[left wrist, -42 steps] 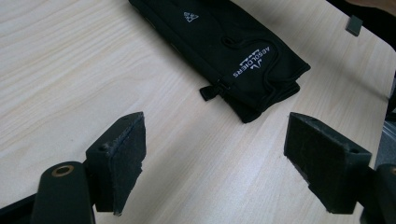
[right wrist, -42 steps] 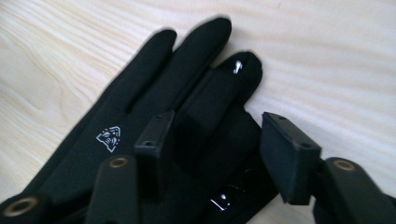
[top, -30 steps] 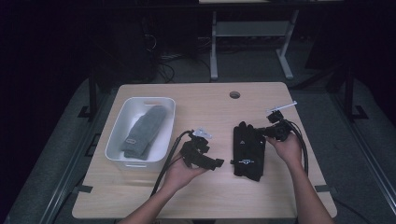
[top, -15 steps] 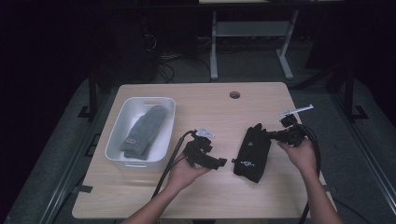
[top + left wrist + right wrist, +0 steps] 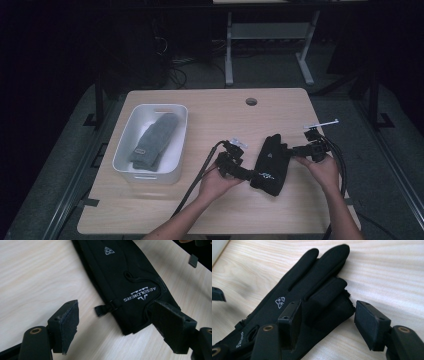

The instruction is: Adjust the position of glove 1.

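While the table (image 5: pixel 210 210) carries on as it was — white bin (image 5: pixel 175 145) at the left with a grey glove (image 5: pixel 152 140) lying in it — the action is all on the right half. Over there the black glove (image 5: pixel 270 160) lies flat on the wood, well apart from the bin, and it has slewed round: a second back it sat squarer to the person, now its cuff angles toward the left hand and its fingers toward the right.

Both hands have come in lower on it. Watch the right gripper (image 5: pixel 327 315) — its jaws have just been opening, and in the right gripper view they stand spread either side of the glove's thumb and finger edge, pads clear of the fabric. So that end has been let go.

Left gripper (image 5: pixel 113 322) now — also spread wide, one pad over bare wood, the other hovering at the cuff by the white lettering, not pressing.

My read: the glove has been laid down and squared up, and a fresh grip at the cuff comes next — probably for the trip to the bin.
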The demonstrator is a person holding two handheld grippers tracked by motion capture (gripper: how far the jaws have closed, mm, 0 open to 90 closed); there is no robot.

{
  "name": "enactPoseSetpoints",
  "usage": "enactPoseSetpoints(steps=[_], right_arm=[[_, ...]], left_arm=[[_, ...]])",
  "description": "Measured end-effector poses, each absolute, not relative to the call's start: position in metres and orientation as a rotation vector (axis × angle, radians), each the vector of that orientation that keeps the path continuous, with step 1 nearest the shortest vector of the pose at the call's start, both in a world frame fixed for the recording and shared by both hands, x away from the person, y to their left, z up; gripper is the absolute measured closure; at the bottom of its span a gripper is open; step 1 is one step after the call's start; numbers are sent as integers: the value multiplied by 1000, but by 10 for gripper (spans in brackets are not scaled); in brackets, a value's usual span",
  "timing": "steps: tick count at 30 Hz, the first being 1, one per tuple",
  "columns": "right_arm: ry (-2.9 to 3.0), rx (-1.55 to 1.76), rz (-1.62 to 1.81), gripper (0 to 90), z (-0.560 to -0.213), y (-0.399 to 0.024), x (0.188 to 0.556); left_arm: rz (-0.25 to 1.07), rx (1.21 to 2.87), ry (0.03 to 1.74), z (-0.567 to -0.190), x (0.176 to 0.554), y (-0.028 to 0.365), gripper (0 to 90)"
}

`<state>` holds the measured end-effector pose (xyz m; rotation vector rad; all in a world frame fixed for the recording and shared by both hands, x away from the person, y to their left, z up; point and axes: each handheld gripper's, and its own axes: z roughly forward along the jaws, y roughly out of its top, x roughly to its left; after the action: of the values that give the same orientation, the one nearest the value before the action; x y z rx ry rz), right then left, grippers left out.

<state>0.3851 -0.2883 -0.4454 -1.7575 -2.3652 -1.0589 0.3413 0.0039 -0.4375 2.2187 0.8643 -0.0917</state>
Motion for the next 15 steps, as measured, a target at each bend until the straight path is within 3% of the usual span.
enactPoseSetpoints(steps=[7,13,15], right_arm=[[-2368,-1758,-1042,383,-453,-284,384],[-2382,-1763,-1034,406,-458,-283,383],[-2392,-1762,-1021,421,-458,-281,382]], left_arm=[[-151,2285,875,-451,341,-12,249],[-193,2303,870,-455,338,-19,334],[-169,2315,857,-455,336,-22,399]])
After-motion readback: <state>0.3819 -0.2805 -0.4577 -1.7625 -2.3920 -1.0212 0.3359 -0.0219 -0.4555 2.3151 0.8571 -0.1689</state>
